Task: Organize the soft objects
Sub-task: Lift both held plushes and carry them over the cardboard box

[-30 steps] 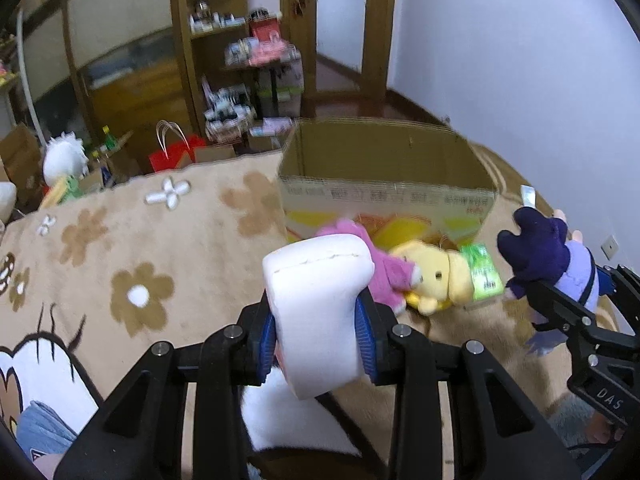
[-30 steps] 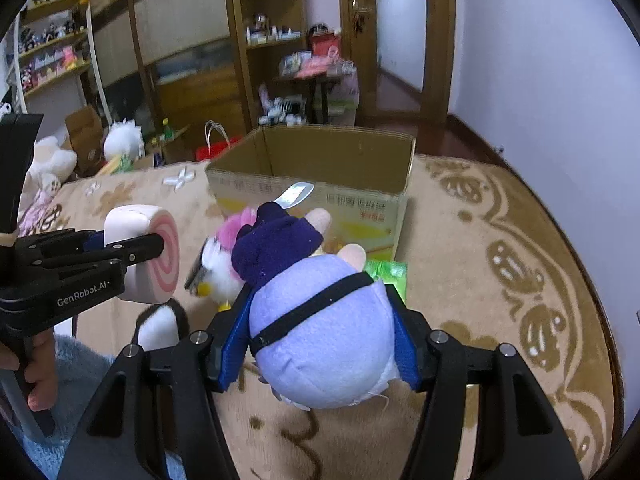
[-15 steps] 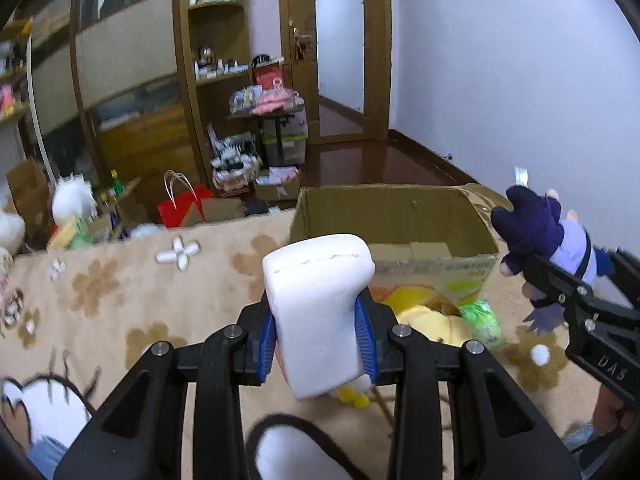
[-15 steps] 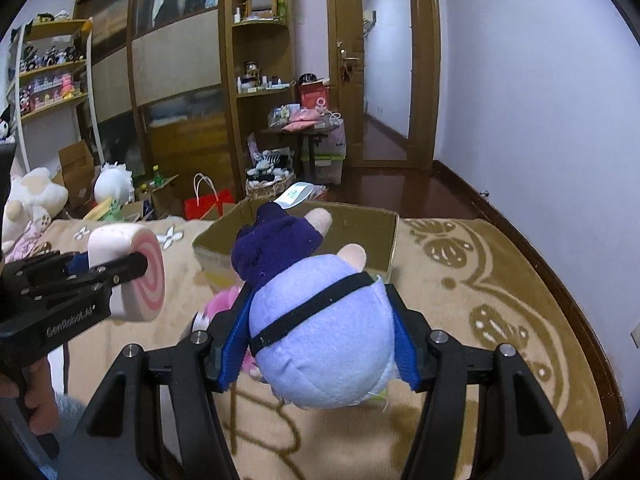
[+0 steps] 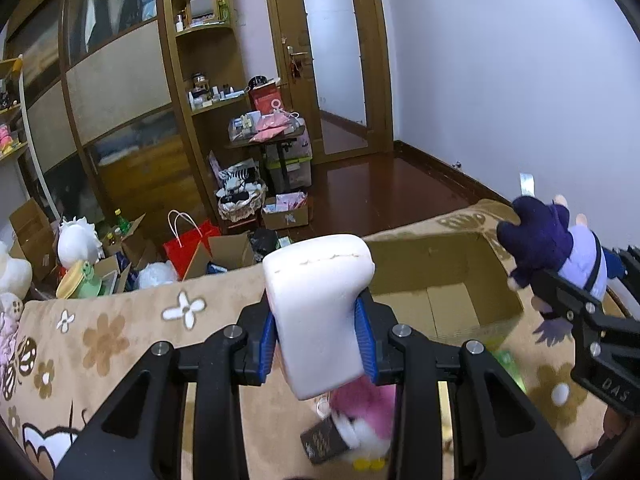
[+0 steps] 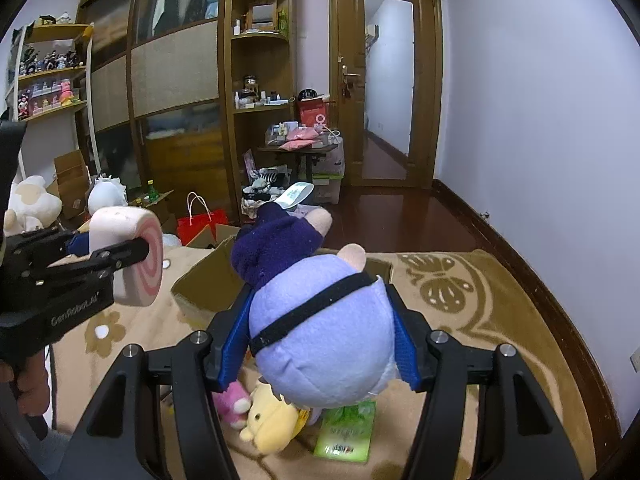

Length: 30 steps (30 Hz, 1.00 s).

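My left gripper (image 5: 318, 340) is shut on a white roll-cake plush (image 5: 320, 312) with a pink swirl end (image 6: 150, 268); it hangs above the bed, left of the open cardboard box (image 5: 452, 280). My right gripper (image 6: 318, 344) is shut on a lilac doll with dark purple hair (image 6: 320, 332), seen at the right in the left wrist view (image 5: 560, 248), by the box's right side. A pink plush (image 5: 364, 412) and a yellow plush (image 6: 272, 424) lie on the blanket below the grippers.
The beige flowered blanket (image 5: 120, 336) covers the bed. A green packet (image 6: 348, 432) lies by the yellow plush. Beyond the bed stand a red bag (image 5: 188, 244), open cartons, white plush toys (image 5: 78, 240), shelves and a door.
Both grippers have risen with their plush toys and now look down into the box from higher up. The plush toys on the blanket have slipped beneath the grippers.
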{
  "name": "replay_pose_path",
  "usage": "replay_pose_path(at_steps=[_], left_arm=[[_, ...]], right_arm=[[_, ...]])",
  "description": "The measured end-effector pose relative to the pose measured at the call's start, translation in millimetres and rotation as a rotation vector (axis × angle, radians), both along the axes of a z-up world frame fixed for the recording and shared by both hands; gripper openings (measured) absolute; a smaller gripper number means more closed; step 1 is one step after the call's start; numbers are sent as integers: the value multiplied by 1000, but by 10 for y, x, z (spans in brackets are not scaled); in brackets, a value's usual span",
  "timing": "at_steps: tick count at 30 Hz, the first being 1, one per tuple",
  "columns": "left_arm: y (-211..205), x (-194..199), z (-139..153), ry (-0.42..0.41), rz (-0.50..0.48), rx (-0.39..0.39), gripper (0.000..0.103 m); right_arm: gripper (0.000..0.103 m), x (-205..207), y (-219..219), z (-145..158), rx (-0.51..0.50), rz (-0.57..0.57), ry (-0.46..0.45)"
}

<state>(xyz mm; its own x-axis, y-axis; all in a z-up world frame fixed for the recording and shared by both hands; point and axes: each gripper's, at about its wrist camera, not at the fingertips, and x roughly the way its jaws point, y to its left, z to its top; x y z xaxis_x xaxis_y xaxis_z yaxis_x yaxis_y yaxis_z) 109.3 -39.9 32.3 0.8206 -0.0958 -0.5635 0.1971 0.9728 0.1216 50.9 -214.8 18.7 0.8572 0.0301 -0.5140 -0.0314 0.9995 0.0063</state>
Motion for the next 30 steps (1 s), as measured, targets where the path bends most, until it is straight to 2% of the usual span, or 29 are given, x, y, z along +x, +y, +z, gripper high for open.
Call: replay_pose_path(at_steps=[6, 14, 23, 30], left_arm=[[-54, 296, -40, -13, 27, -8, 33], [2, 578, -344, 62, 45, -36, 34], [-53, 742, -440, 64, 4, -95, 35], [-137, 814, -574, 129, -54, -106, 39]], right_arm=[[65, 244, -78, -41, -2, 14, -3], [65, 536, -102, -211, 0, 17, 9], [66, 720, -191, -434, 67, 27, 38], [67, 789, -155, -580, 98, 53, 84]])
